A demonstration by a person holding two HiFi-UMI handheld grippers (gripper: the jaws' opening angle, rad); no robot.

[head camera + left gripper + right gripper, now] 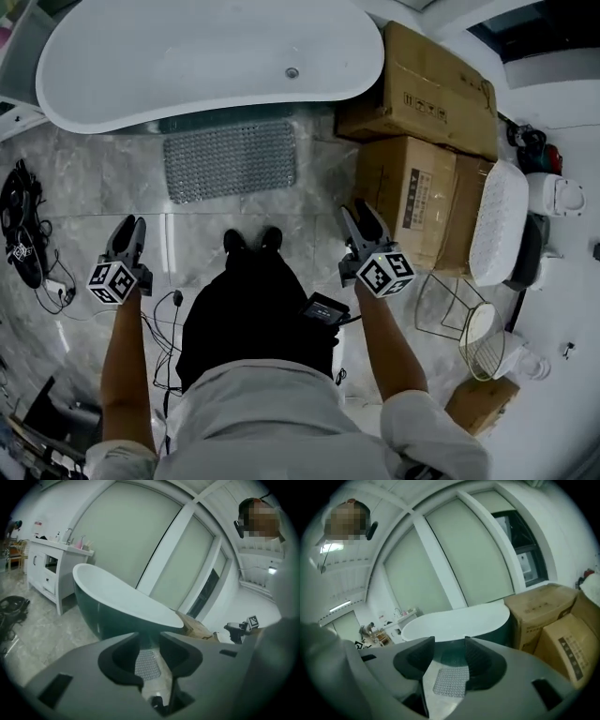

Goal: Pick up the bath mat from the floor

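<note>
Floor (pixel 103 178) of pale marble lay open between the person's shoes (pixel 251 241) and the bath mat (pixel 230 159), with nothing on that strip. The grey, knobbly mat lay flat on the floor. Its far edge ran just beside the dark foot of the bathtub (pixel 206 56), and its near, left and right edges were free. To the right of the mat stood stacked cardboard boxes (pixel 422 187), closing that side of the strip. To the left the floor stayed bare as far as a tangle of black cables (pixel 23 234), well apart from the mat.

The left gripper (pixel 130 225) hung left of the person's legs, its jaws a narrow gap apart and empty. The right gripper (pixel 357 210) hung near the left face of the nearer box, its jaws wider apart and also empty. In each gripper view the mat showed through the gap, well beyond the tips.

A white perforated panel (pixel 497 220) leaned against the boxes on their right, and a wire basket (pixel 450 305) sat nearer on that side. A thin black cord (pixel 169 309) lay on the floor beside the person's left leg.
</note>
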